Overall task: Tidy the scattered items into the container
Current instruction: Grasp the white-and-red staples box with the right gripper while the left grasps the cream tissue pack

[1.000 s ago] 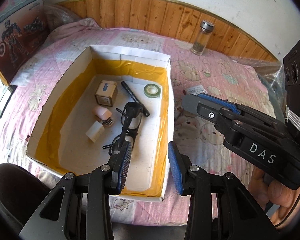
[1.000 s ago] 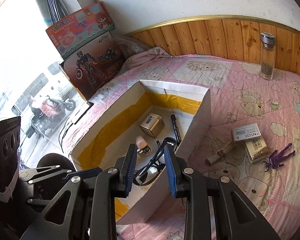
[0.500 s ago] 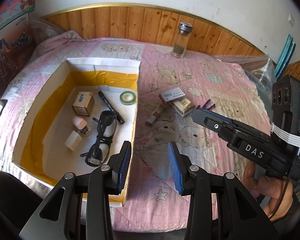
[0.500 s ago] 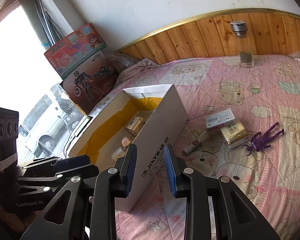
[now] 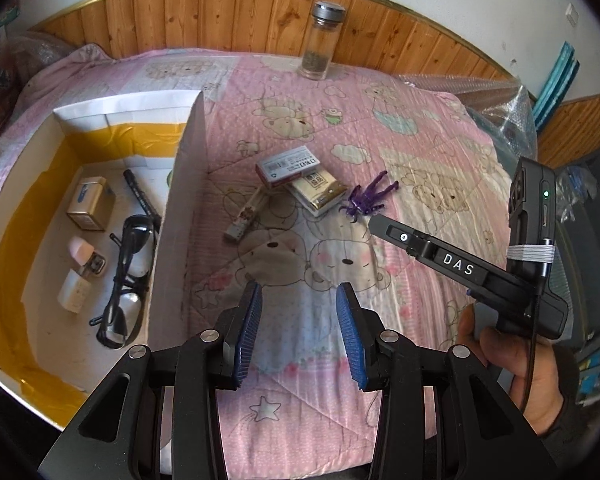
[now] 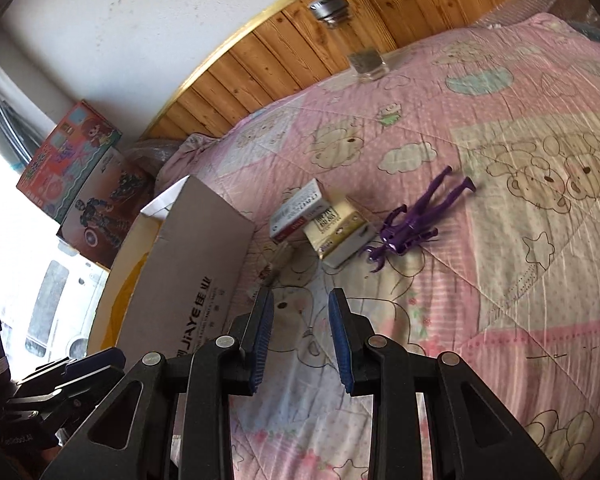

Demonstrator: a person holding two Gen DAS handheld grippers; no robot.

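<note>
The white cardboard box (image 5: 180, 184) with yellow-taped walls sits at the left on the pink quilt; glasses (image 5: 126, 276), a black pen (image 5: 140, 196) and small boxes lie inside. Right of it on the quilt lie a white-and-red packet (image 5: 287, 166), a gold packet (image 5: 320, 192), a purple toy figure (image 5: 368, 200) and a thin stick (image 5: 248, 216). My left gripper (image 5: 299, 320) hangs open and empty over the quilt beside the box wall. My right gripper (image 6: 300, 320) is open and empty too, just short of the gold packet (image 6: 338, 232) and the figure (image 6: 416, 220).
A glass jar (image 5: 322, 40) with a metal lid stands at the wooden headboard. Bubble wrap (image 5: 500, 108) lies at the quilt's far right edge. Toy cartons (image 6: 84, 176) lean by the window behind the box. A hand (image 5: 516, 360) holds the right gripper.
Both grippers have swung right, from over the box to over the quilt. The right one has rolled and sunk toward the scattered packets and figure. The glasses stay in the box.
</note>
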